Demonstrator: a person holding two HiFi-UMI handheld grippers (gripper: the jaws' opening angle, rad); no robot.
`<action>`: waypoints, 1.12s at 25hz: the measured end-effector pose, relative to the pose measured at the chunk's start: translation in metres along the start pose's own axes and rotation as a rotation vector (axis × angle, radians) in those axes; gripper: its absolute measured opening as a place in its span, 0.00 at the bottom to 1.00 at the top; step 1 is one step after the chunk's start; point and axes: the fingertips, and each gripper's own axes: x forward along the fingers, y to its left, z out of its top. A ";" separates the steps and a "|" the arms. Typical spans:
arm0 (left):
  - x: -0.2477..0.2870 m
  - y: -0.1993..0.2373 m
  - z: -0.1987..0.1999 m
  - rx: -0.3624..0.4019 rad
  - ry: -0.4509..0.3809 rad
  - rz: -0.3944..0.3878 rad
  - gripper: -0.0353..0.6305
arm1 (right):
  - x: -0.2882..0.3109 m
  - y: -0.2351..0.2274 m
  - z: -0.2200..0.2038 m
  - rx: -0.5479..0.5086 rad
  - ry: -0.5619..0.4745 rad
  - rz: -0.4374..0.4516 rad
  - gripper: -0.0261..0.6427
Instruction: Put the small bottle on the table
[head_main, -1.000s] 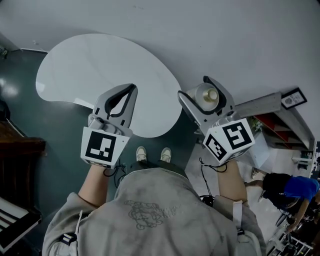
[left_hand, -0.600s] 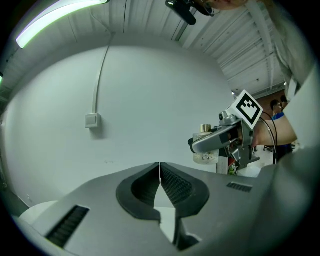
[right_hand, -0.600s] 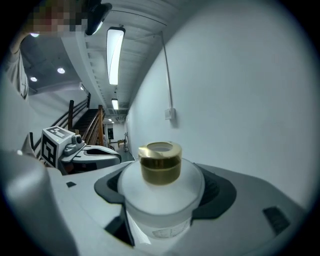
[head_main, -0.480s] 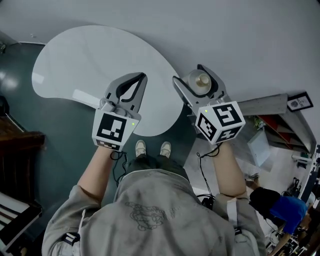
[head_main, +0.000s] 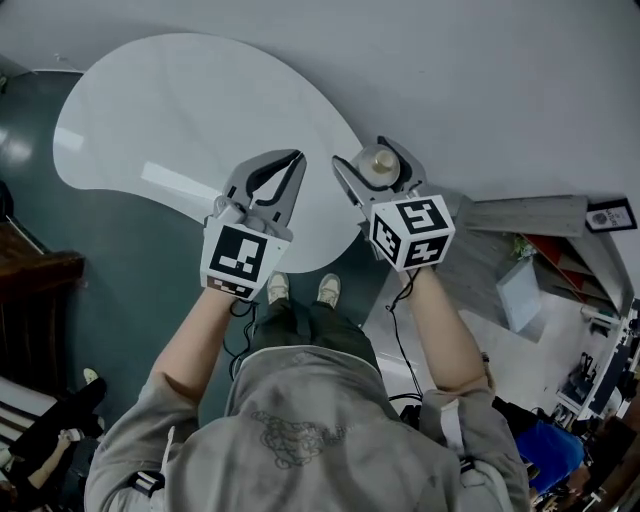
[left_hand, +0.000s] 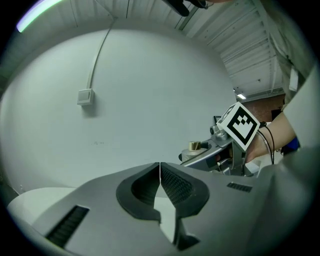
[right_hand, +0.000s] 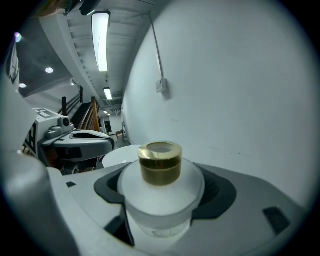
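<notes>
Right gripper view shows the dark pads (right_hand: 221, 192) pressed against both sides of the small bottle (right_hand: 161, 195), so the right gripper (right_hand: 160, 210) is clamped on its frosted white body just below the shoulder. The gold cap (right_hand: 160, 162) stands upright and free above the jaws. In the left gripper view the left gripper (left_hand: 160, 172) has its ribbed pads closed against each other with nothing between them.

From the head view, the bottle (head_main: 378, 164) is carried in the air in the right gripper (head_main: 366, 155), close to the right rim of the white rounded table (head_main: 180, 110). Whether it hangs over the top or just past the edge I cannot tell. The left gripper (head_main: 290, 162) hovers over the table near that same edge, beside the right one.

The bottle looks like frosted glass: stiff, probably light for its size, smooth enough to slip, and likely to chip if dropped. The body is the sound place to hold it, not the narrow cap. It should be lowered until the base sits flat before the jaws let go.
</notes>
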 end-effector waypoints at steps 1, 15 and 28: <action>0.004 -0.002 -0.006 -0.004 0.008 -0.004 0.08 | 0.004 -0.002 -0.008 0.003 0.011 -0.001 0.57; 0.049 -0.018 -0.103 -0.045 0.120 -0.042 0.08 | 0.052 -0.028 -0.117 0.043 0.096 -0.025 0.57; 0.077 -0.049 -0.180 -0.057 0.231 -0.107 0.08 | 0.082 -0.049 -0.210 0.077 0.163 -0.049 0.57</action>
